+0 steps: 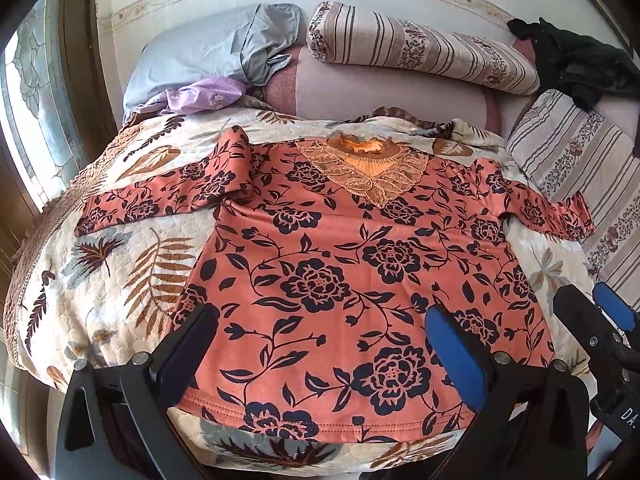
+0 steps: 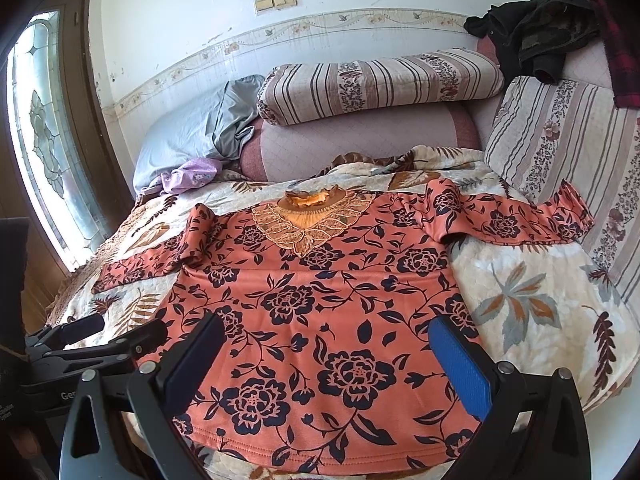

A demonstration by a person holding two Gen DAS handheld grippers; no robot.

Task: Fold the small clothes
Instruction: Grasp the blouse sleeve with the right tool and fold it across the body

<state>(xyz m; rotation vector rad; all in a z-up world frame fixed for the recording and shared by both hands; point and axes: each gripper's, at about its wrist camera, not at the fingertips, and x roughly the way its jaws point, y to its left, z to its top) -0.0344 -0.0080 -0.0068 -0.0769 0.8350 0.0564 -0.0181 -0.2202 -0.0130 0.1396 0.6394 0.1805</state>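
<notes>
An orange long-sleeved top with a dark flower print (image 1: 340, 272) lies spread flat, front up, on a leaf-patterned bed cover (image 1: 120, 264), with both sleeves stretched out sideways and its lace collar (image 1: 360, 168) at the far end. My left gripper (image 1: 324, 328) is open and empty, hovering above the hem's left half. My right gripper (image 2: 328, 340) is open and empty above the hem's right half. The top (image 2: 320, 312) fills the right wrist view. The right gripper (image 1: 588, 304) shows at the right edge of the left wrist view, and the left gripper (image 2: 120, 326) at the left edge of the right wrist view.
At the head of the bed lie a grey-blue pillow (image 1: 208, 52), a purple cloth (image 1: 204, 96) and a striped rolled quilt (image 1: 420, 48). A striped cushion (image 1: 576, 168) and a black garment (image 1: 572, 64) are at the right. A glass door (image 2: 40, 144) stands at the left.
</notes>
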